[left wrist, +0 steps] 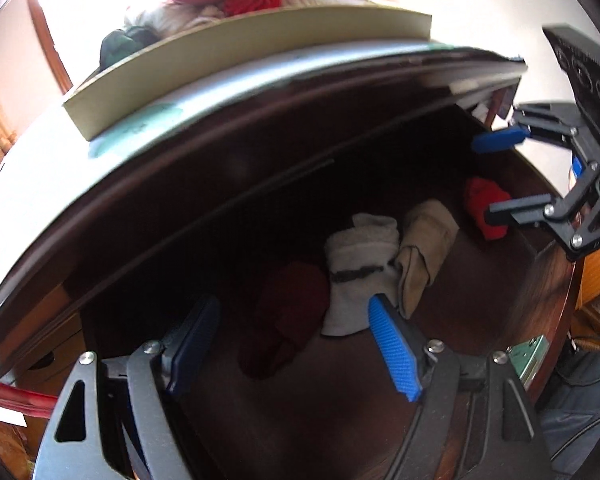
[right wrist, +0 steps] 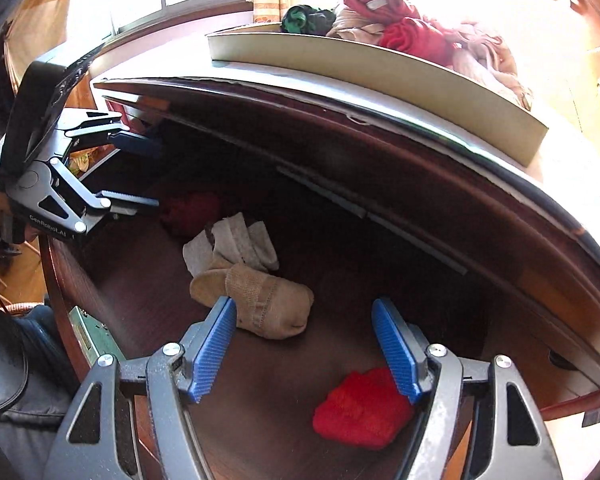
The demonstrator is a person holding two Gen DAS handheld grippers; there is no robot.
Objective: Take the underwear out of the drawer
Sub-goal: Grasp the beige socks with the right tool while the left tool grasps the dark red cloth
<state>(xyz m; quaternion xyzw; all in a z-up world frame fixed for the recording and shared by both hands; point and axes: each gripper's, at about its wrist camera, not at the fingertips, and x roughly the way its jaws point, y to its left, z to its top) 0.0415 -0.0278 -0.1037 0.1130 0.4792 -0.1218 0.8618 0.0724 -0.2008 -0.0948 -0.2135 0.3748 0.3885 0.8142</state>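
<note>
Two hand-held grippers point down into an open dark wooden drawer. Both have blue-padded fingers spread wide, with nothing gripped.

From the left wrist view, the left gripper hangs above the drawer floor. Between its fingers, slightly ahead of them, lies a dark red piece in shadow. A folded white piece sits just ahead of the right-hand finger, its lower edge hidden behind that fingertip; whether they touch cannot be told. A tan piece lies against the white one, on the side away from the fingers. Farther off, the right gripper reaches in, with a bright red piece seen between its fingers.

From the right wrist view, the right gripper frames the drawer floor. The tan piece lies just ahead of its left-hand finger, partly between the fingers. The bright red piece sits low beside the right-hand finger, partly hidden by it. The white piece lies beyond the tan one, the dark red piece beyond that, near the left gripper.

Above the drawer, on the cabinet top, a shallow box holds a heap of clothes.
</note>
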